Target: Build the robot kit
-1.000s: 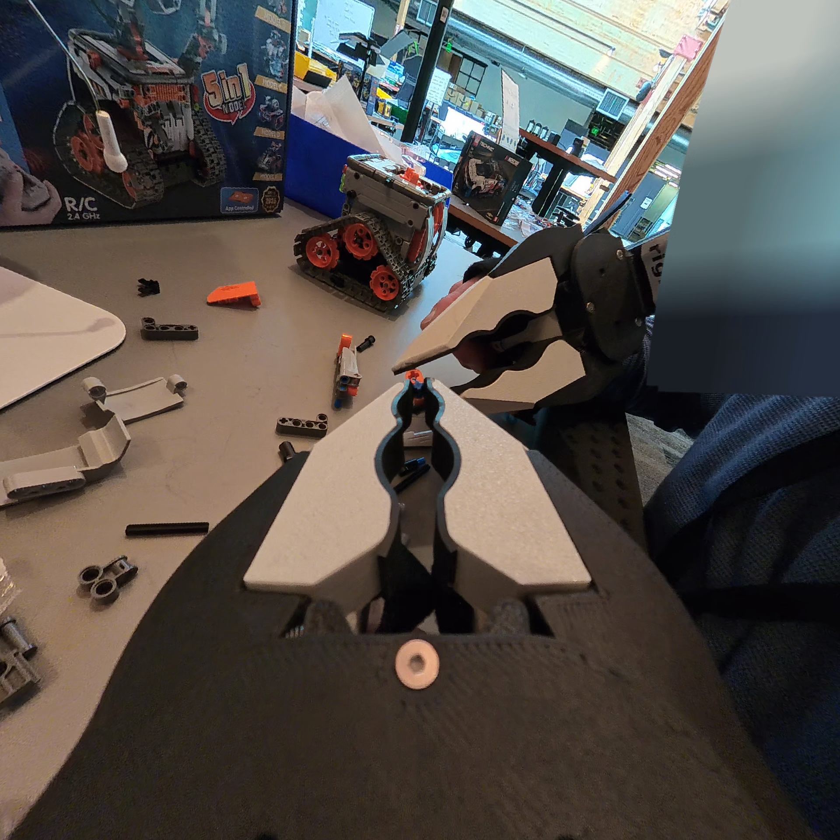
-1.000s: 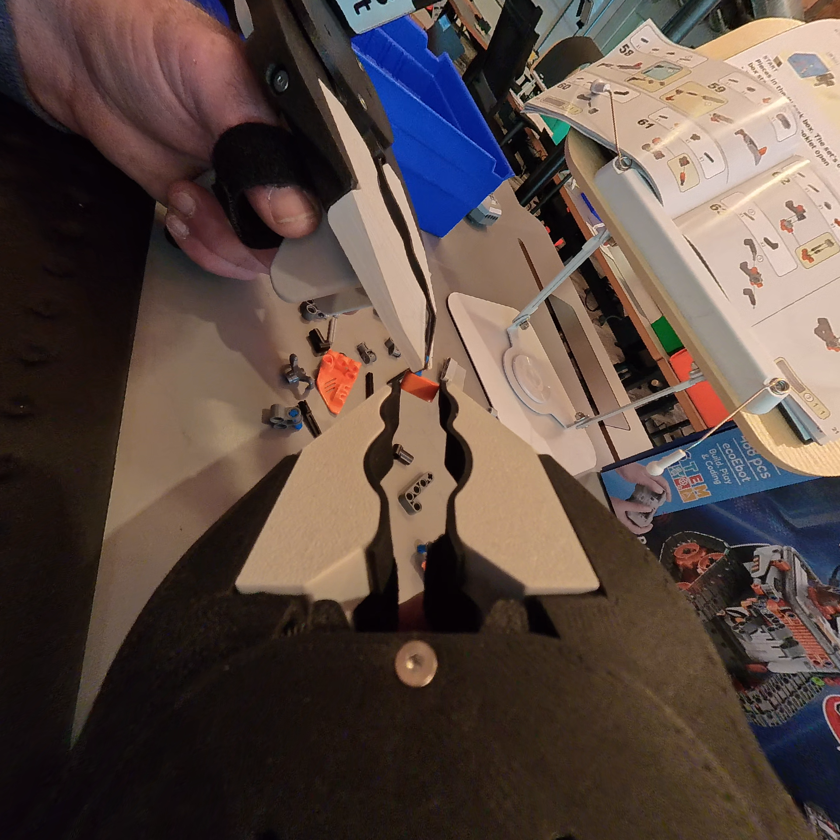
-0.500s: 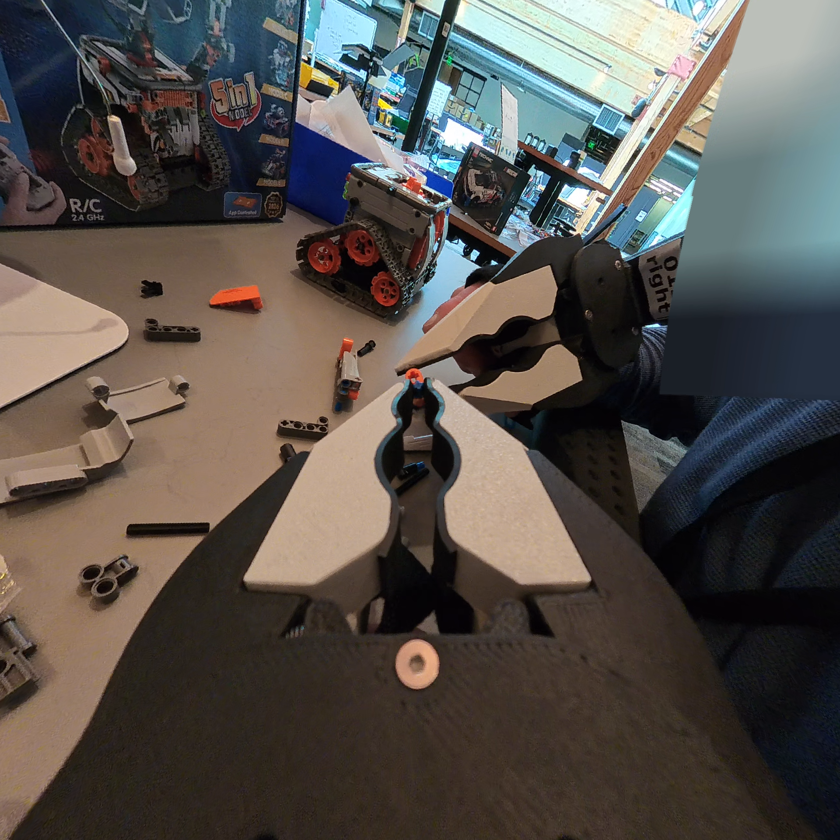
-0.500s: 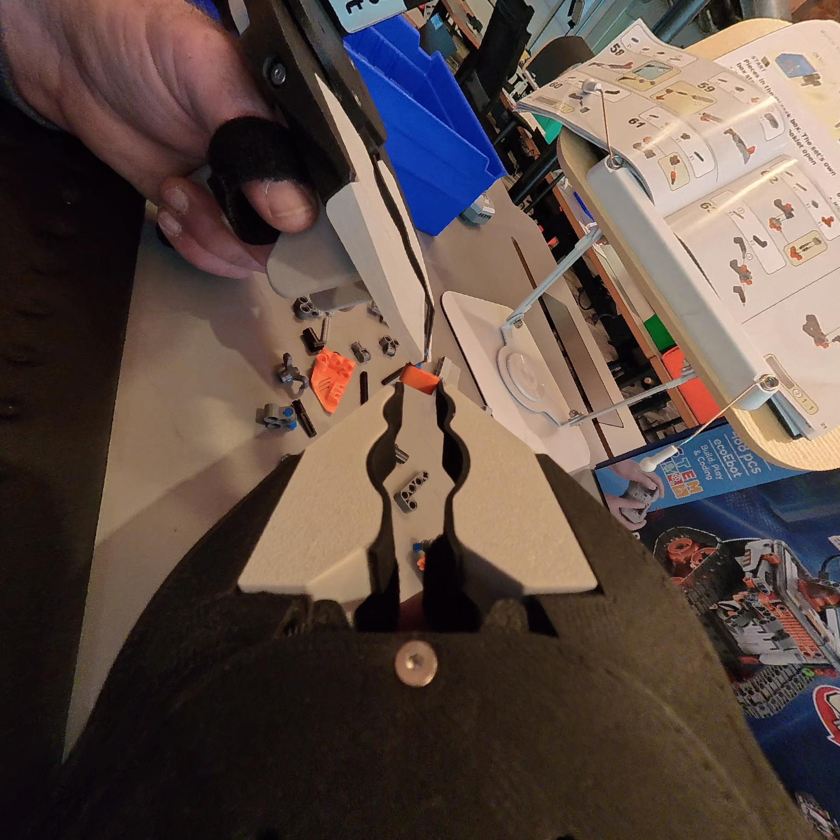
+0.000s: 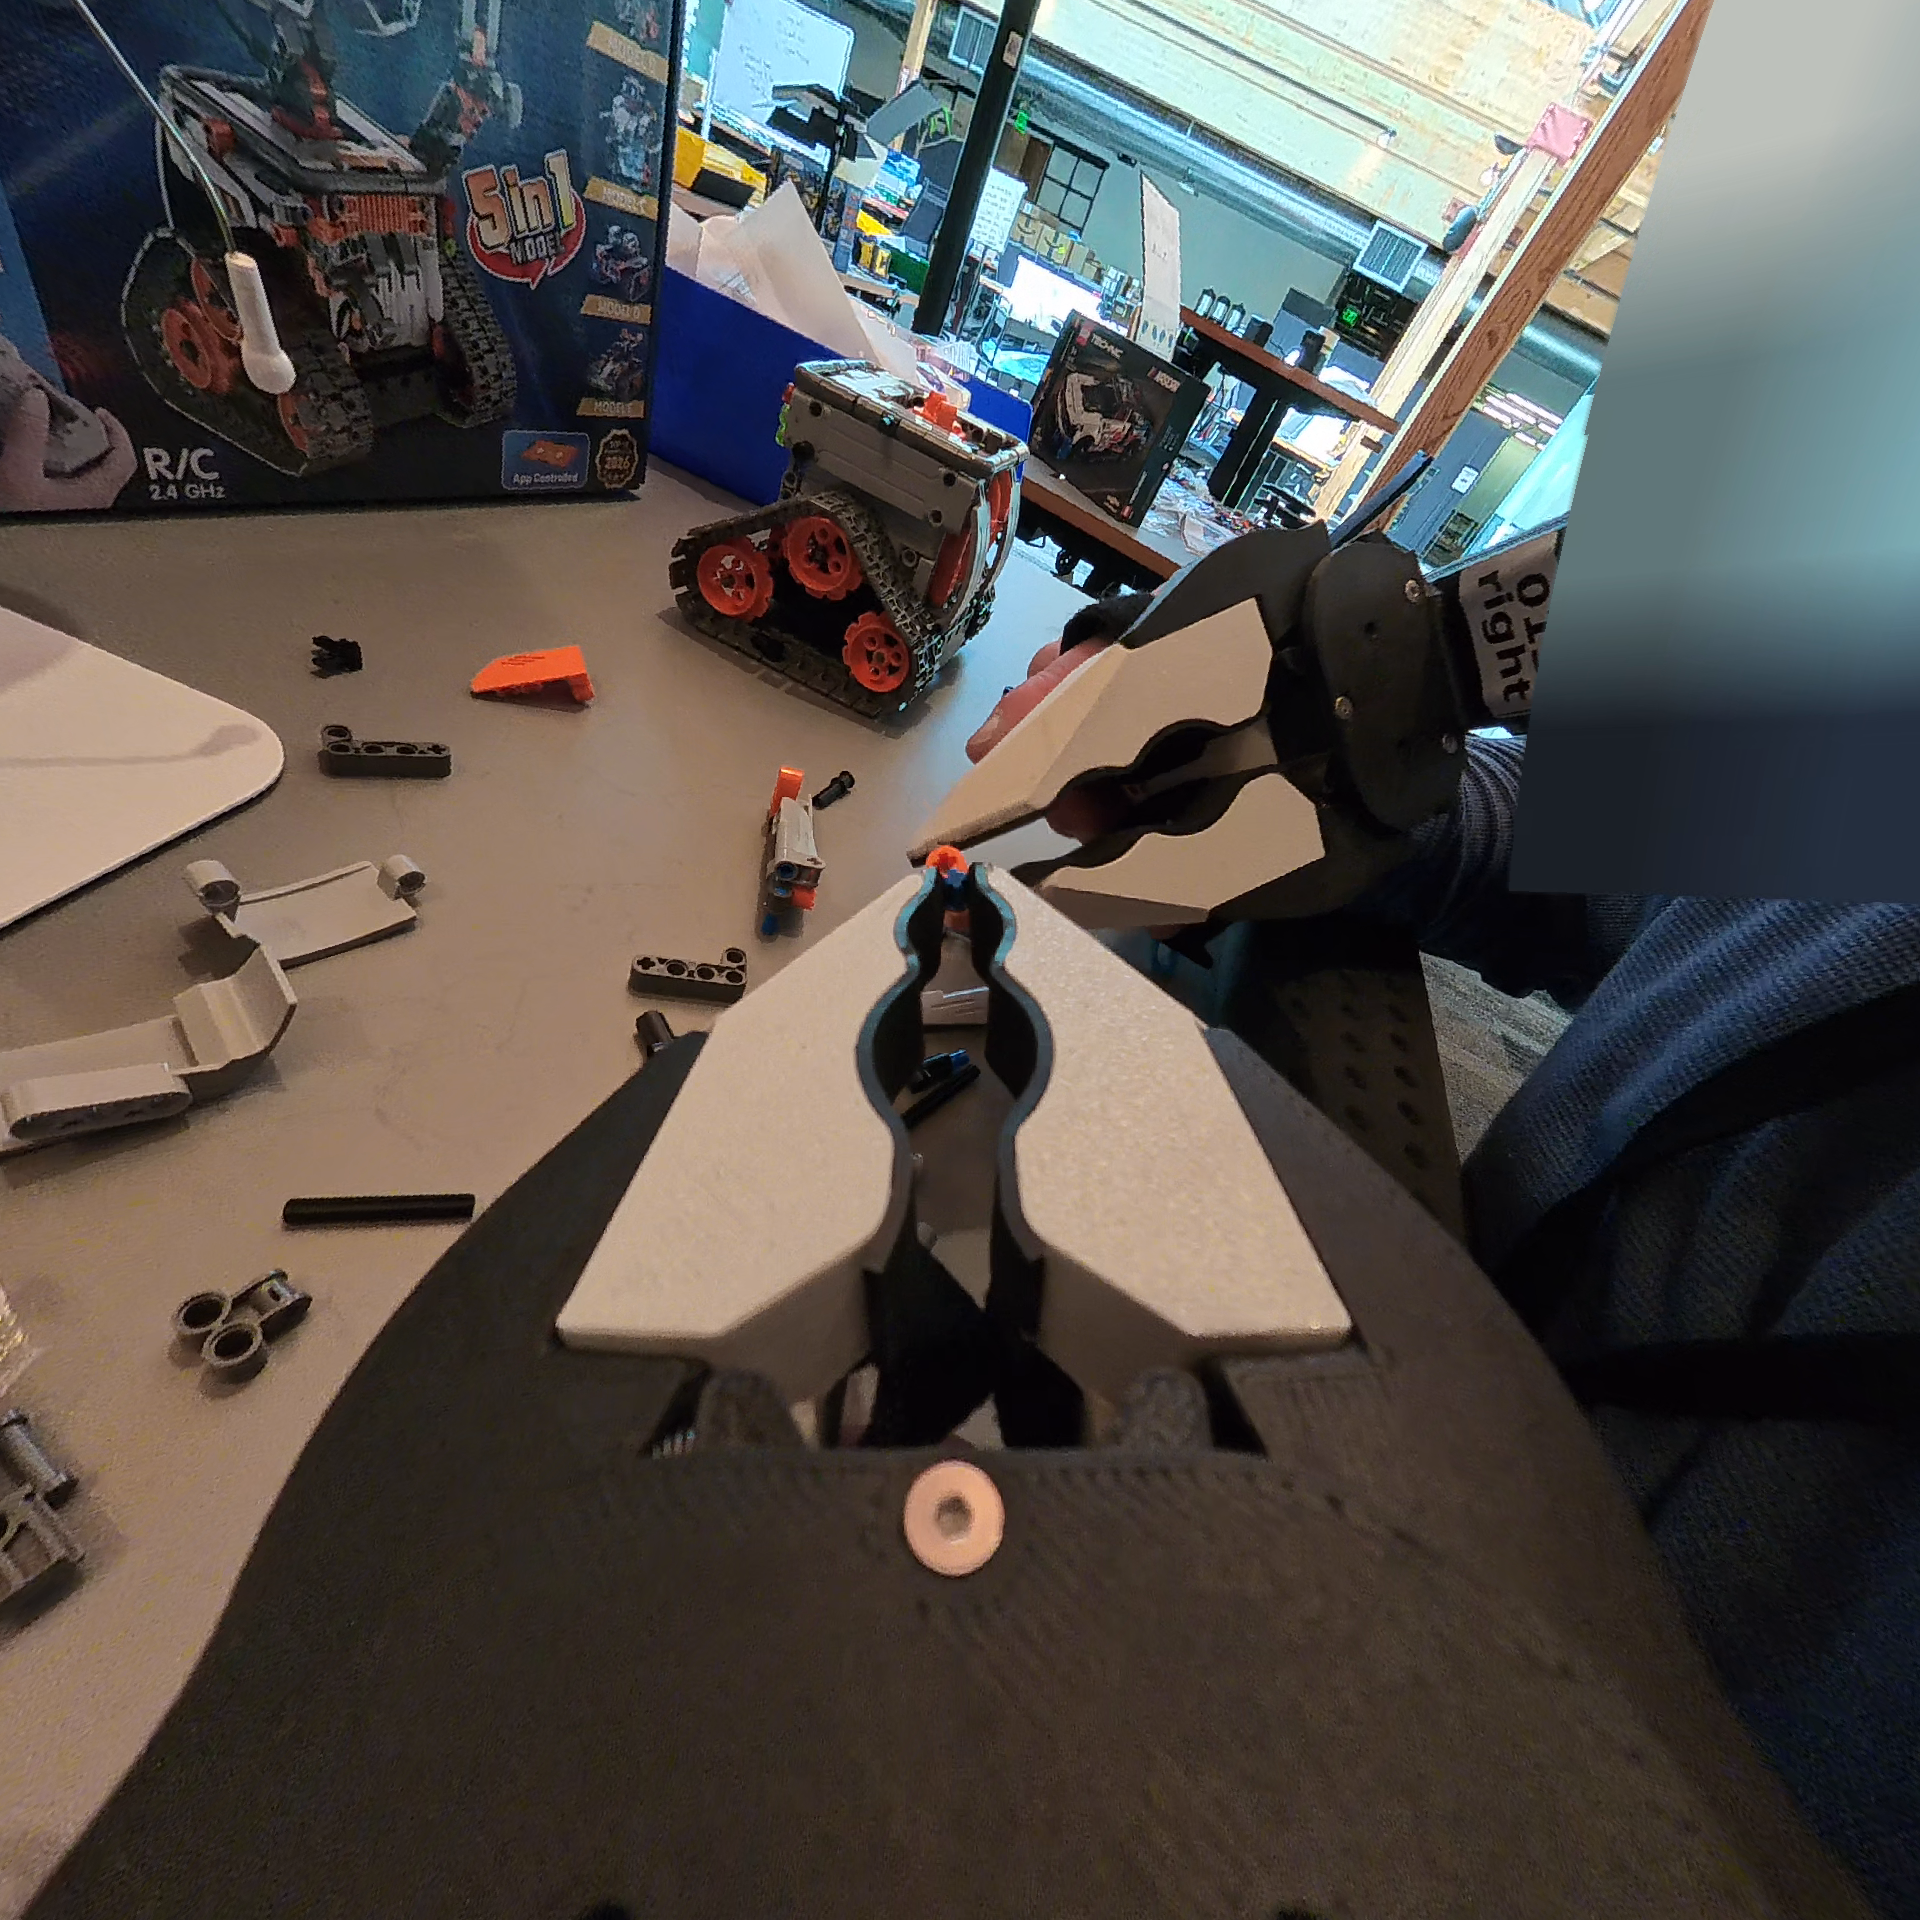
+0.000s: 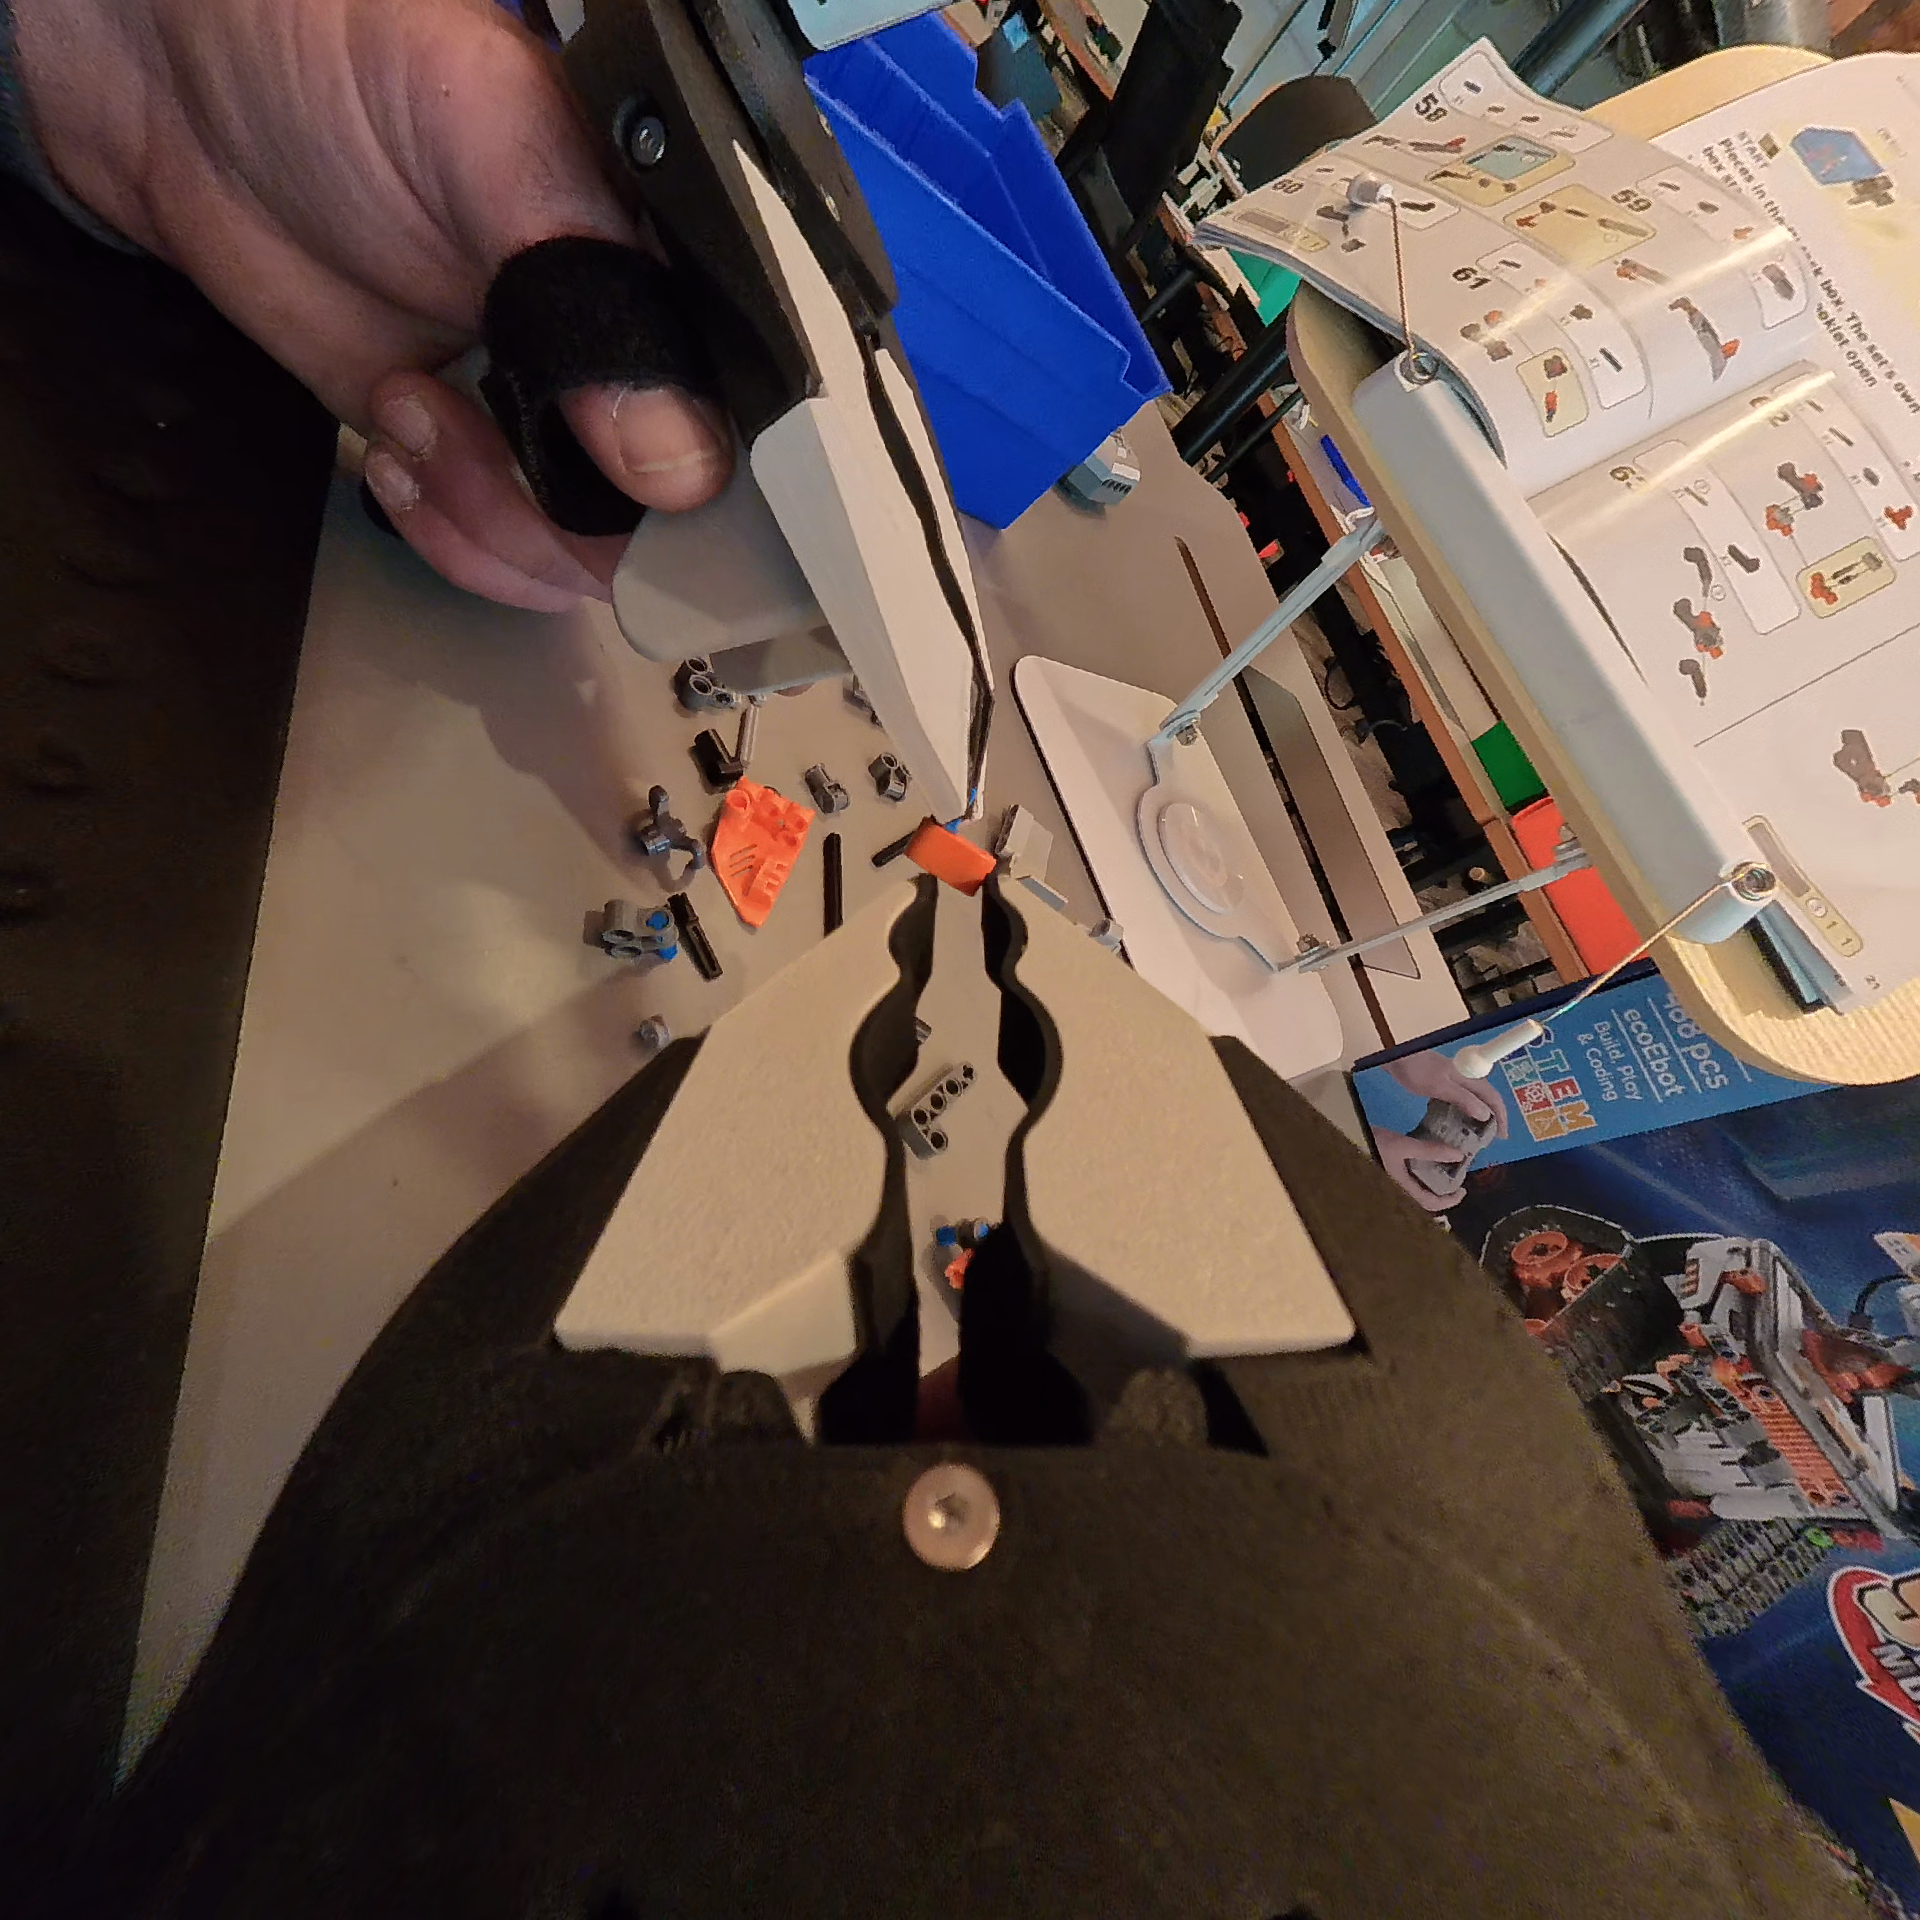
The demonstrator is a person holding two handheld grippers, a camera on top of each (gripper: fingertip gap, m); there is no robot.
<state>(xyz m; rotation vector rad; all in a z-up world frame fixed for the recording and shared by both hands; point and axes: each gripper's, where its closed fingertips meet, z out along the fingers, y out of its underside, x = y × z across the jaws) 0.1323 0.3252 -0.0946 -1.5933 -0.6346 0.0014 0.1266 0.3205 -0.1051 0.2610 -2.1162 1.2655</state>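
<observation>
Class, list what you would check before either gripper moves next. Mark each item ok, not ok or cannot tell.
1. Left gripper shut on the orange piece: ok.
2. Right gripper has its tips at that same piece: ok.
3. Right fingers actually clamping the piece: cannot tell.
4. Tracked model stands clear of both grippers: ok.
5. Booklet lies open on its stand: ok.

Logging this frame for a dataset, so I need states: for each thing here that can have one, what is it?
left gripper: shut on a small orange-and-blue piece
right gripper: shut on an orange piece
tracked robot model: upright on the table, part-built
instruction booklet: open on a stand
blue bin: open
</observation>
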